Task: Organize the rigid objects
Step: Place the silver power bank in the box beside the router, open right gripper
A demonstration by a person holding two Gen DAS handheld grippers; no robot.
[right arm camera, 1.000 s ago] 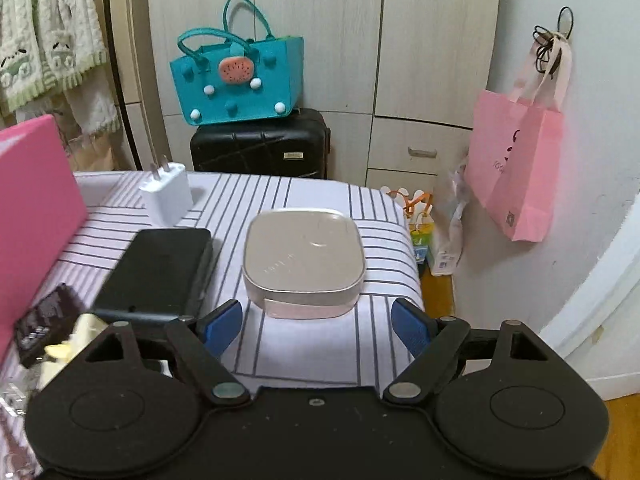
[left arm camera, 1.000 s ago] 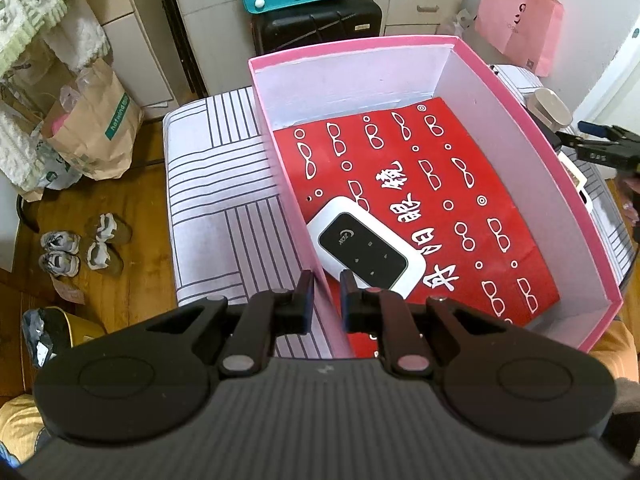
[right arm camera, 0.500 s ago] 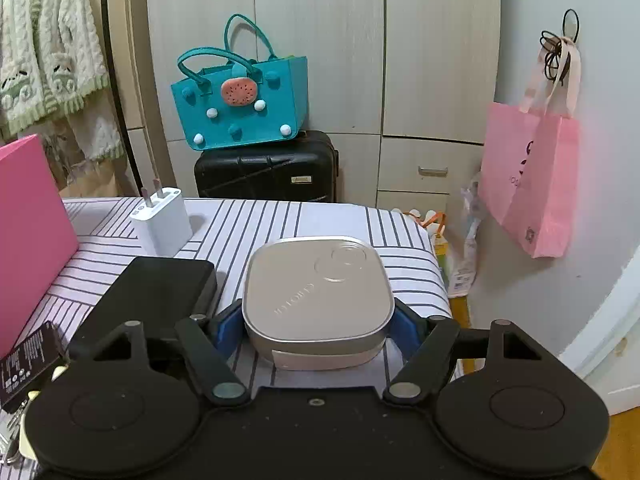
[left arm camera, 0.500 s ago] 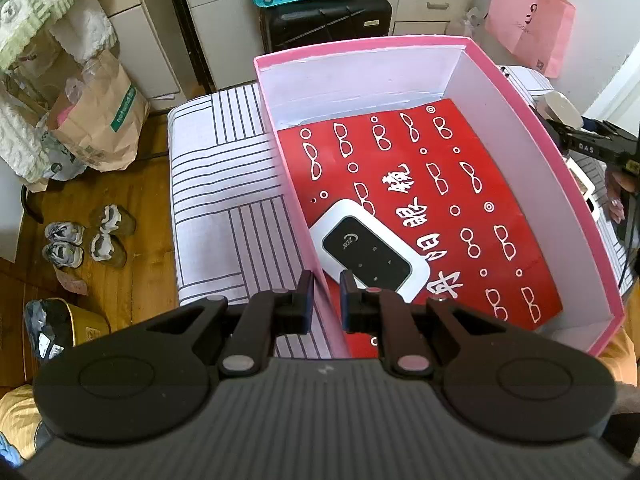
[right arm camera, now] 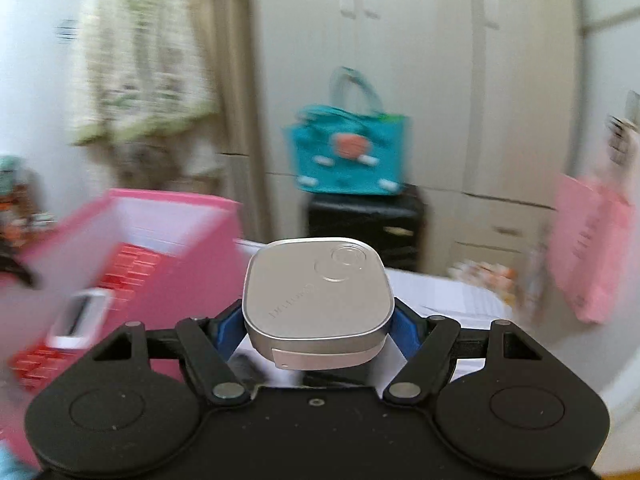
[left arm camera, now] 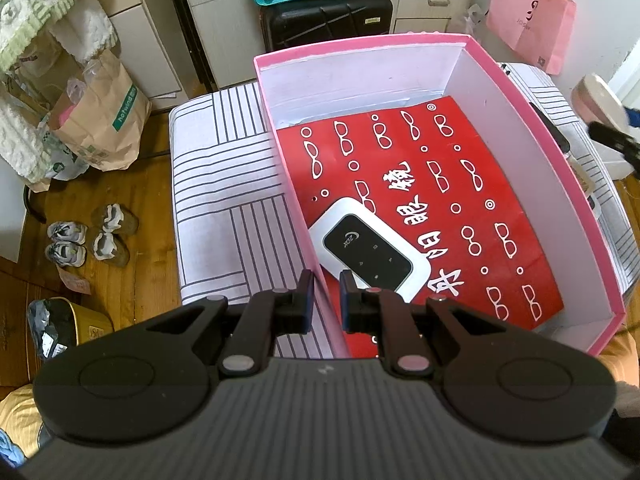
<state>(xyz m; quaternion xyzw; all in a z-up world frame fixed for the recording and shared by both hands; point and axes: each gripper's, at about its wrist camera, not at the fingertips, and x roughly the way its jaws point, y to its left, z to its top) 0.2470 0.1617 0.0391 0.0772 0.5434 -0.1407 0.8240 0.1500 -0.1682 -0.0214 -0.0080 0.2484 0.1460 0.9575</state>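
Note:
My left gripper point(left arm camera: 325, 296) is shut on the left wall of the pink box point(left arm camera: 532, 120), which stands on a striped table. Inside the box a white and black pocket router point(left arm camera: 370, 254) lies on a red printed sheet point(left arm camera: 440, 184). My right gripper point(right arm camera: 318, 320) is shut on a silver square case point(right arm camera: 318, 300) and holds it in the air, above the table and to the right of the box point(right arm camera: 168, 240). The case and right gripper also show at the right edge of the left wrist view point(left arm camera: 600, 100).
The striped table point(left arm camera: 224, 200) has its left edge beside a wooden floor with shoes point(left arm camera: 86, 238) and a paper bag point(left arm camera: 100, 120). A black suitcase point(left arm camera: 328, 20) with a teal bag point(right arm camera: 348, 156) stands behind. A pink bag point(left arm camera: 532, 16) hangs at the right.
My right gripper closed on the silver case and lifted it off the table, swinging left toward the pink box. My left gripper kept its hold on the box wall.

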